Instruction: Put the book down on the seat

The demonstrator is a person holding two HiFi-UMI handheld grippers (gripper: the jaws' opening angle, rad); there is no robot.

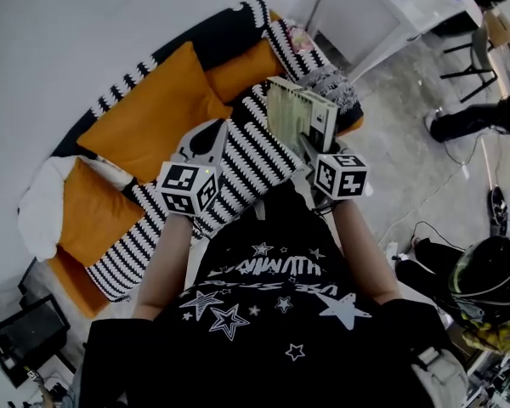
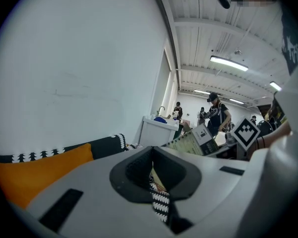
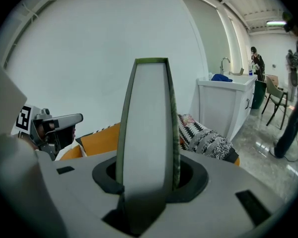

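Note:
A book (image 1: 299, 113) with green covers and pale pages stands upright over the right part of the sofa, and my right gripper (image 1: 306, 149) is shut on its lower edge. In the right gripper view the book (image 3: 146, 128) rises straight up between the jaws and hides the middle of the scene. The seat (image 1: 257, 155) below is covered by a black-and-white striped blanket. My left gripper (image 1: 210, 130) hovers over the seat's middle, left of the book, jaws together with nothing held. In the left gripper view the book (image 2: 191, 142) shows to the right.
Orange cushions (image 1: 153, 100) line the sofa back, with a white cushion (image 1: 42, 202) at the left end and a patterned pillow (image 1: 327, 79) at the right end. A white counter (image 1: 365, 15) stands past the sofa. A person's legs (image 1: 476, 117), cables and a helmet (image 1: 489, 279) are at right.

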